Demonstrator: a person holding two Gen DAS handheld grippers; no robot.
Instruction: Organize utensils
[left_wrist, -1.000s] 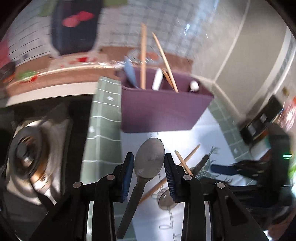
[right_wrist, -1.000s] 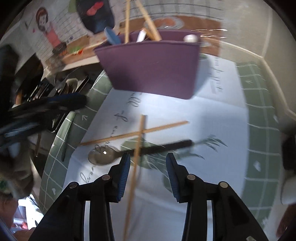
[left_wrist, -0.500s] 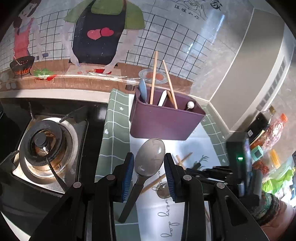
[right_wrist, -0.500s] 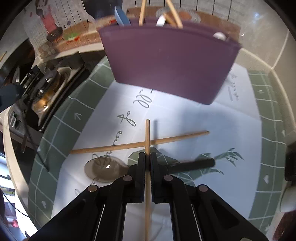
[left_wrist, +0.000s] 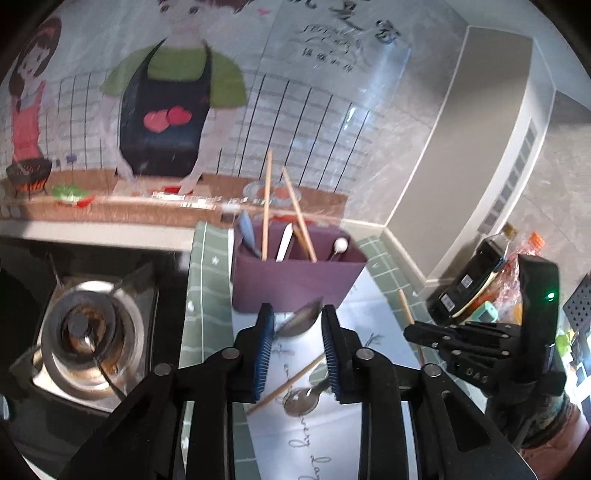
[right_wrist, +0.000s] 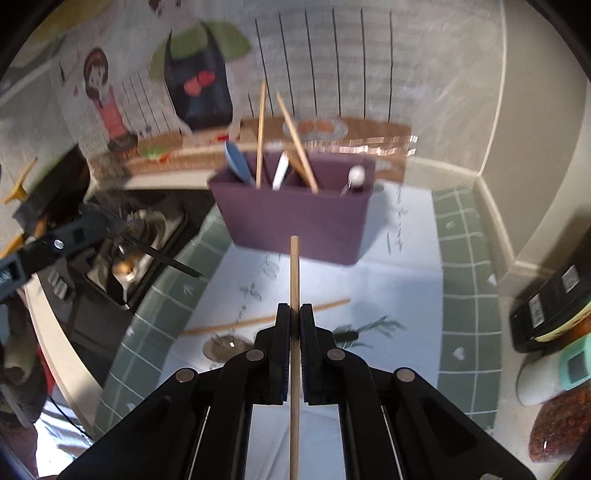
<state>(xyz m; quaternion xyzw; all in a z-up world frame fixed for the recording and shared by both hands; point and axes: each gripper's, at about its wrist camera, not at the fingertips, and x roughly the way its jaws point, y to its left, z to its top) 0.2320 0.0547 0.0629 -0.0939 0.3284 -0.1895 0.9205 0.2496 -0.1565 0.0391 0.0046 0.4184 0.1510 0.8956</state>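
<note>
A purple utensil holder (left_wrist: 295, 280) (right_wrist: 295, 221) stands on the white cloth with chopsticks and spoons upright in it. My left gripper (left_wrist: 297, 310) hangs in front of it. A metal spoon (left_wrist: 299, 321) sits tilted on edge between its blue pads, gripped, and the jaws are closing. My right gripper (right_wrist: 294, 321) is shut on a wooden chopstick (right_wrist: 294, 273), lifted off the cloth and pointing at the holder. In the left wrist view the right gripper (left_wrist: 410, 330) and the chopstick (left_wrist: 404, 306) show at the right. A second chopstick (right_wrist: 266, 319) and a black-handled spoon (right_wrist: 221, 347) lie on the cloth below.
A gas burner (left_wrist: 85, 332) sits left of the green grid mat (left_wrist: 207, 295). Bottles and packets (left_wrist: 469, 288) (right_wrist: 546, 314) crowd the right side by the wall corner. The tiled wall with cartoon stickers rises right behind the holder.
The right gripper shut on the chopstick and lifted it off the cloth. The left gripper rose with the spoon, which tipped onto its edge as the jaws narrowed.
</note>
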